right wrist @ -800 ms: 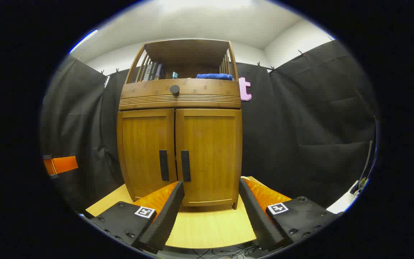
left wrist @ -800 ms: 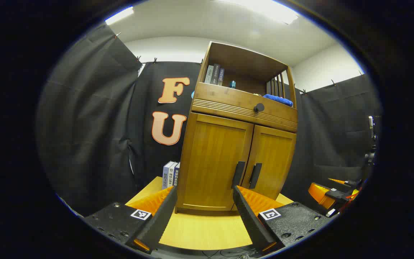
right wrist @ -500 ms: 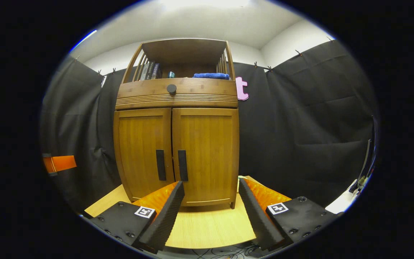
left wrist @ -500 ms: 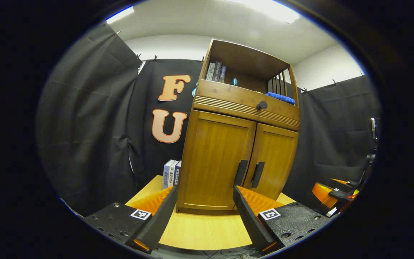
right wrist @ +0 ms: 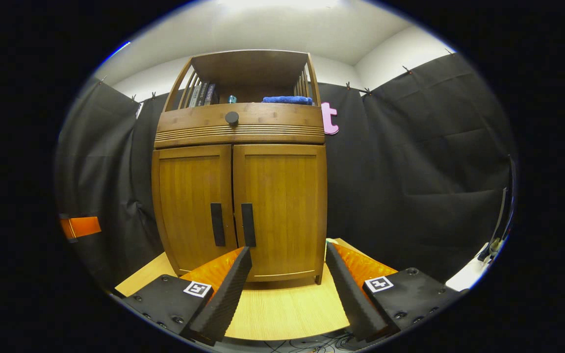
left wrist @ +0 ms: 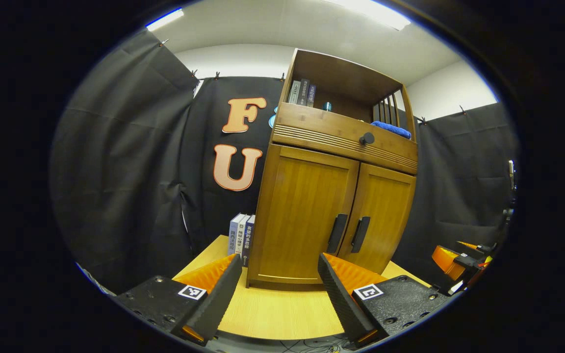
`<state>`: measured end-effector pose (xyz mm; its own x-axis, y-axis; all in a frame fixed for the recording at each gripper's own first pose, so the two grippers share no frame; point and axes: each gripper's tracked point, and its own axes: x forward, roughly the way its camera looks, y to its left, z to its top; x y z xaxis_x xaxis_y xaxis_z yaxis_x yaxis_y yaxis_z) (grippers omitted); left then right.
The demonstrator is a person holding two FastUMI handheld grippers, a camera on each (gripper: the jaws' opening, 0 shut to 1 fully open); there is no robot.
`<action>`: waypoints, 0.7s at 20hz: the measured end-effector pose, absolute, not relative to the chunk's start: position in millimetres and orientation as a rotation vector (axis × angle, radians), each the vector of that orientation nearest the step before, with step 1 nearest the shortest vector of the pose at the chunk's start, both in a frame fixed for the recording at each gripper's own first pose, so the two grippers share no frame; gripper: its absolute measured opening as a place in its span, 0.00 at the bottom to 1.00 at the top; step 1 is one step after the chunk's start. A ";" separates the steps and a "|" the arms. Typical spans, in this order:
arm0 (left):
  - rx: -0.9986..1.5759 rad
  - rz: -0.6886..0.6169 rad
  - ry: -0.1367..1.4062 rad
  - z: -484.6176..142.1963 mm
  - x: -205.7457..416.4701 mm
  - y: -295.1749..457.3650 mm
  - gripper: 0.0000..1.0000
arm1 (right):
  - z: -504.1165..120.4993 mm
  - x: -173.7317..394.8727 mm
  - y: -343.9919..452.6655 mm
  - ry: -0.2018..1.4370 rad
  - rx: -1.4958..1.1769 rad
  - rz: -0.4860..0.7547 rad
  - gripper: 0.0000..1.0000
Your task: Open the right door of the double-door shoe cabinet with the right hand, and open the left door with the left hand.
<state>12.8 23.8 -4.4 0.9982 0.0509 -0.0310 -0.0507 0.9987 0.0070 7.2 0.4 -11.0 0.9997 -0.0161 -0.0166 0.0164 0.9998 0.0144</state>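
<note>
The wooden shoe cabinet (right wrist: 238, 196) stands on a light wood table, and both of its doors are closed. Its right door (right wrist: 282, 206) carries a black vertical handle (right wrist: 248, 224); the left door (right wrist: 192, 206) has a matching handle (right wrist: 217, 224). In the left gripper view the same cabinet (left wrist: 331, 196) is seen at an angle, with the left door's handle (left wrist: 337, 233) just above my fingers. My left gripper (left wrist: 278, 294) is open and short of the cabinet front. My right gripper (right wrist: 287, 289) is open too, below the right door, holding nothing.
A drawer with a round black knob (right wrist: 232, 117) sits above the doors. The open shelf on top holds books (right wrist: 199, 94) and a blue cloth (right wrist: 287, 100). More books (left wrist: 241, 234) stand on the table left of the cabinet. The other gripper (left wrist: 451, 259) shows orange at far right.
Both grippers have crept a little nearer the cabinet. In the left gripper view the cabinet has slid to the right. Fingers stay open and the doors stay closed.
</note>
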 end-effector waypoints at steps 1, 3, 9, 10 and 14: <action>0.006 0.055 0.032 -5.2 12.6 25.2 0.91 | -12.7 8.4 1.0 0.020 0.015 -0.012 0.98; 0.006 0.057 0.036 -8.6 12.9 25.5 0.91 | -16.6 10.7 2.1 0.027 0.013 -0.004 0.98; 0.002 0.064 0.054 -19.1 13.5 29.4 0.91 | -32.1 21.9 7.3 0.051 0.001 0.019 0.98; -0.001 0.065 0.058 -20.1 14.0 30.3 0.91 | -33.8 24.8 8.7 0.053 -0.002 0.022 1.00; -0.002 0.081 0.065 -24.3 14.7 39.2 0.95 | -28.7 66.2 28.5 0.058 -0.004 0.041 0.98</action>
<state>14.7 39.2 -24.3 0.9946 0.0808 -0.0645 -0.0809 0.9967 0.0003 66.2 28.5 -28.7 0.9975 0.0410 -0.0584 -0.0412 0.9991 -0.0033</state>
